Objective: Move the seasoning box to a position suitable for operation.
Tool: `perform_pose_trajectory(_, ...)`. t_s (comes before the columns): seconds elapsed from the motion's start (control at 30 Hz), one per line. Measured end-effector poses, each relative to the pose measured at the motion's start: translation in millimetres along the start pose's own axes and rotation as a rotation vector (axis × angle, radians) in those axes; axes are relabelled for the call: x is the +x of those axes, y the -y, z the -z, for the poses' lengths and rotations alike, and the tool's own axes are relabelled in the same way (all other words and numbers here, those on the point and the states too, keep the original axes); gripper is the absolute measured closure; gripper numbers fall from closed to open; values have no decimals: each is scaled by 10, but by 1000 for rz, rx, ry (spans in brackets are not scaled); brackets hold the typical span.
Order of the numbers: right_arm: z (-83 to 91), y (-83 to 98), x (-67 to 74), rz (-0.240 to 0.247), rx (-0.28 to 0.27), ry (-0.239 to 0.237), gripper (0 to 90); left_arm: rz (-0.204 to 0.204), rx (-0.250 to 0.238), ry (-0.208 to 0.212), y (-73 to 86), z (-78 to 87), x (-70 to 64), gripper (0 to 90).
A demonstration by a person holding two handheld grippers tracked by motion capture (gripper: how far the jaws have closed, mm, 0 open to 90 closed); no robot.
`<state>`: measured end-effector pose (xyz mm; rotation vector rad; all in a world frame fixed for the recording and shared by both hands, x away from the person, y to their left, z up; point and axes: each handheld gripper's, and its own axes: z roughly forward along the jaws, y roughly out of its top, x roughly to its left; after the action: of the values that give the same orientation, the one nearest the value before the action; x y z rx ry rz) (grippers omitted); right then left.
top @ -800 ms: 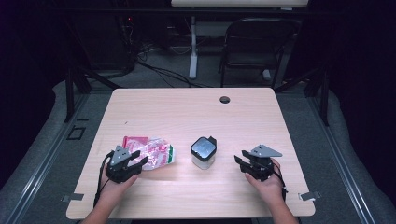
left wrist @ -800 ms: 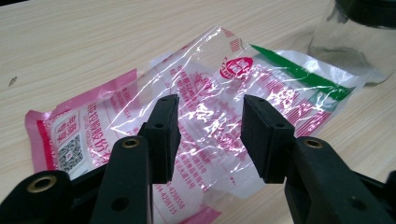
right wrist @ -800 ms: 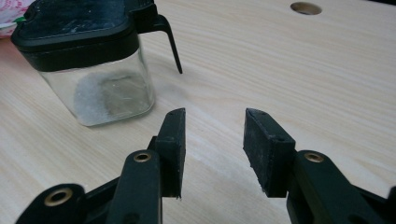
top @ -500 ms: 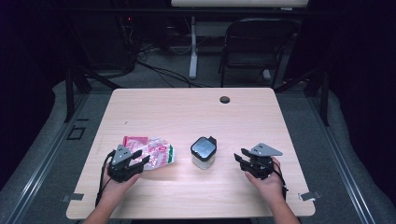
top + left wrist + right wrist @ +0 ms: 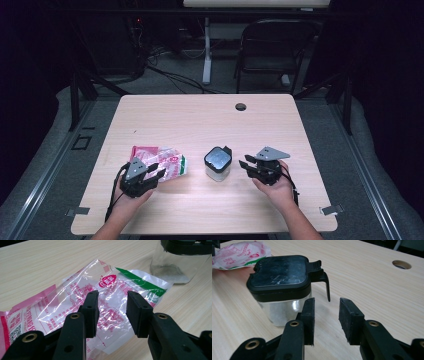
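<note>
Nothing has shifted much since the earlier frames: both hands rest where they were. Left gripper (image 5: pixel 112 311) hovers over the crinkled clear packet (image 5: pixel 105 305), jaws apart, nothing clamped. Its print is pink and red with a green stripe, a round red emblem and a QR code; the small script is unreadable. Right gripper (image 5: pixel 327 320), jaws apart too, faces the black-lidded clear jar (image 5: pixel 284 287) mid-table (image 5: pixel 200 120), beside the packet.
</note>
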<state>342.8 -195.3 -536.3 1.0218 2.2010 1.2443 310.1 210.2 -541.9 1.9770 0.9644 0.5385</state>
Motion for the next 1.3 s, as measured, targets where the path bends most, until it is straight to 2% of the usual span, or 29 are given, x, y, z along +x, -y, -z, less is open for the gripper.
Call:
perform_pose_trajectory(0.1,-88,5,-8,2,20,1,655,-3,-2,-5,-2,5,-14,620)
perform_pose_trajectory(0.2,-178,54,-39,-5,51,20,637,-9,-11,-7,-10,27,-35,613)
perform_pose_trajectory(0.33,-188,48,-66,-24,37,26,632,-15,-32,-17,-41,56,-57,616)
perform_pose_trajectory(0.5,-213,34,-64,-14,41,13,625,-33,-27,-33,-40,55,-63,616)
perform_pose_trajectory(0.57,-253,28,-37,-4,38,-17,623,-25,-28,-39,-30,48,-49,616)
perform_pose_trajectory(0.63,-264,24,-34,1,47,-19,622,-18,-24,-45,-26,46,-30,616)
perform_pose_trajectory(0.67,-309,20,-40,19,57,-17,619,-15,-23,-48,-23,51,-21,614)
perform_pose_trajectory(0.8,-373,41,-95,-3,48,-6,619,-20,-26,-55,-6,69,-25,608)
perform_pose_trajectory(0.93,-394,19,-123,5,50,-17,617,-21,-25,-59,6,95,-25,608)
perform_pose_trajectory(1.0,-443,-45,-116,43,36,-27,617,-8,-27,-67,21,123,-4,609)
perform_pose_trajectory(1.2,-548,-101,-143,49,39,-42,637,31,-13,-54,59,144,38,611)
perform_pose_trajectory(1.3,-626,-102,-167,64,51,-52,649,25,-3,-54,80,141,31,624)
